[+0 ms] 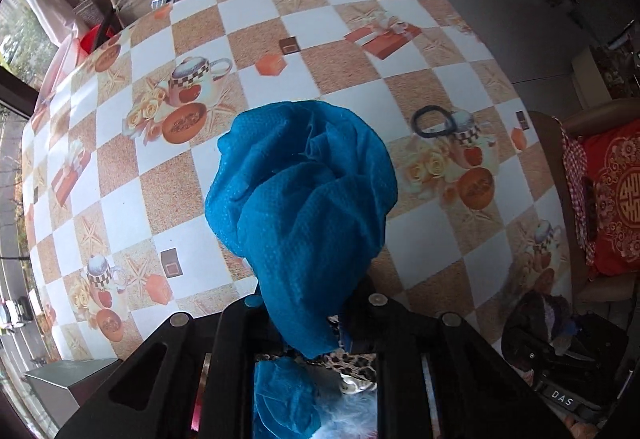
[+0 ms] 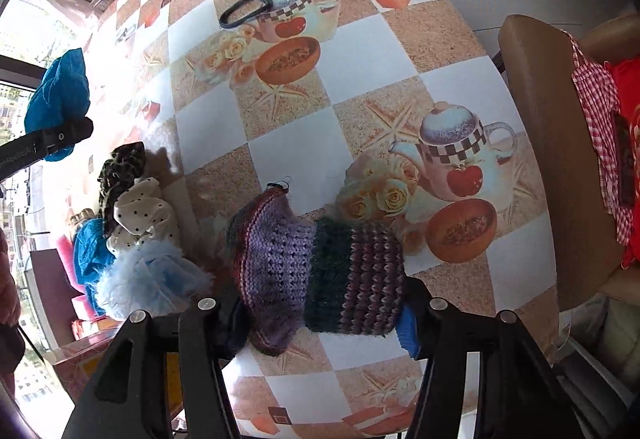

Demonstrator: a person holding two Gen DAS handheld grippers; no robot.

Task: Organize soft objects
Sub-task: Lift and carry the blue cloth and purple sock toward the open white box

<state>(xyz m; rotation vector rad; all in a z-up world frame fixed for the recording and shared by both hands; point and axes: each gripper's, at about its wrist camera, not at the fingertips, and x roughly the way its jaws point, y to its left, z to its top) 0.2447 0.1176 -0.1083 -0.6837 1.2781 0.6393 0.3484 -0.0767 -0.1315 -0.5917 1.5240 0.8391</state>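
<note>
My left gripper [image 1: 306,315] is shut on a blue cloth [image 1: 304,195] and holds it bunched up above the table; the cloth also shows at the far left of the right wrist view [image 2: 60,91]. My right gripper [image 2: 320,315] is shut on a purple and green knitted piece [image 2: 320,271] resting on the table's near part. A black hair tie [image 2: 245,10] lies farther back, also in the left wrist view [image 1: 434,121]. A pile sits at the left: a leopard scrunchie [image 2: 120,167], a polka-dot cloth [image 2: 144,215], a fluffy light-blue piece [image 2: 148,287], another blue cloth [image 2: 90,255].
The table [image 1: 280,39] has a checked cloth printed with teapots and bowls. A brown chair [image 2: 560,159] with red cushions [image 1: 616,195] stands at the right edge. A window is to the left. A grey box [image 1: 68,379] sits low at the left.
</note>
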